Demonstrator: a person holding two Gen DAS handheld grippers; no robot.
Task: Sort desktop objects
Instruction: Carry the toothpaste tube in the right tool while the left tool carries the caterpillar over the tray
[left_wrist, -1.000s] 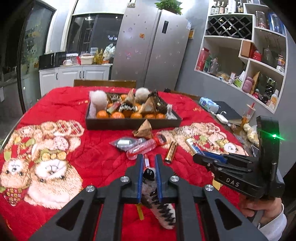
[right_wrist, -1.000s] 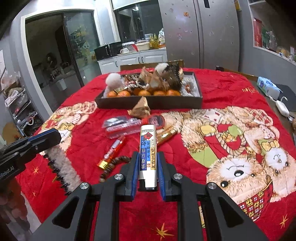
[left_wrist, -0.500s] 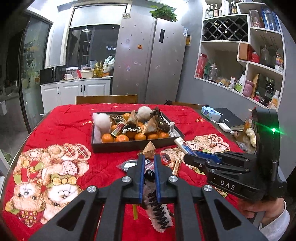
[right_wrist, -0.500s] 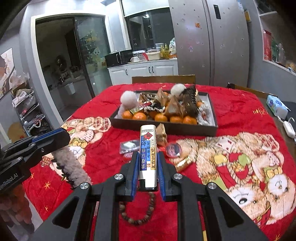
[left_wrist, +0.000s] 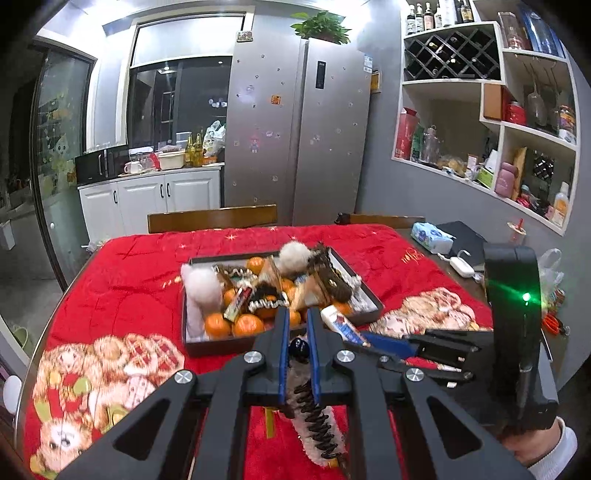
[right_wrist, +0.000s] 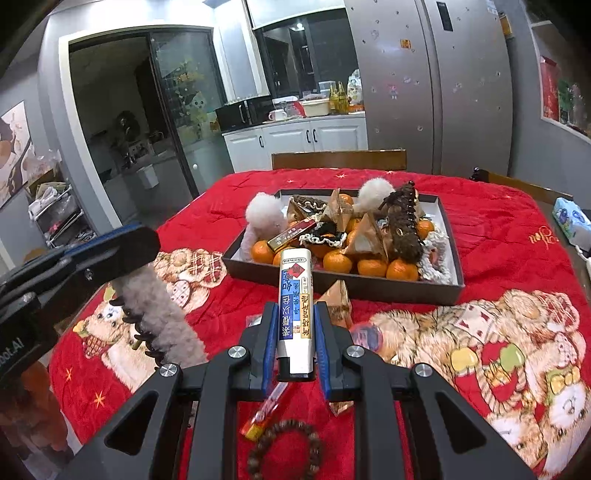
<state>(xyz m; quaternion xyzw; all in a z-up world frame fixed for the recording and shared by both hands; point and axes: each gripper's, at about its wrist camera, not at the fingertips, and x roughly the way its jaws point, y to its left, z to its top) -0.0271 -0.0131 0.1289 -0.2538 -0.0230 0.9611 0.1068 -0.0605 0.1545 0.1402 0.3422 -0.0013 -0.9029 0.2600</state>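
While the dark tray (right_wrist: 406, 286) of tangerines sits mid-worktop (right_wrist: 498, 221), your left tongs (left_wrist: 297, 326) are clamped on a fuzzy hair claw (right_wrist: 162, 314) and your right tongs (right_wrist: 295, 321) on a white tube (right_wrist: 295, 295), both above the near edge.

Quick headcount: two grippers, the left (left_wrist: 296, 325) holding one fuzzy hair claw (left_wrist: 314, 417) and the right (right_wrist: 295, 317) holding one white tube (right_wrist: 295, 306).

Ahead of the right gripper there's one dark tray (right_wrist: 406, 290). Inside it I count two white pompoms (right_wrist: 264, 210), roughly ten oranges (right_wrist: 337, 261) (some are buried, so not exact), about three paper pyramid packets (right_wrist: 364, 236), one brown hair claw (right_wrist: 402, 225) and one gold-and-red bar (right_wrist: 291, 232).

One more pyramid packet (right_wrist: 338, 301) sits just past the right gripper's tip. Under that gripper: one bead bracelet (right_wrist: 284, 450) and one red pen-like thing (right_wrist: 264, 415).

One red tablecloth (right_wrist: 498, 229) under all of it.
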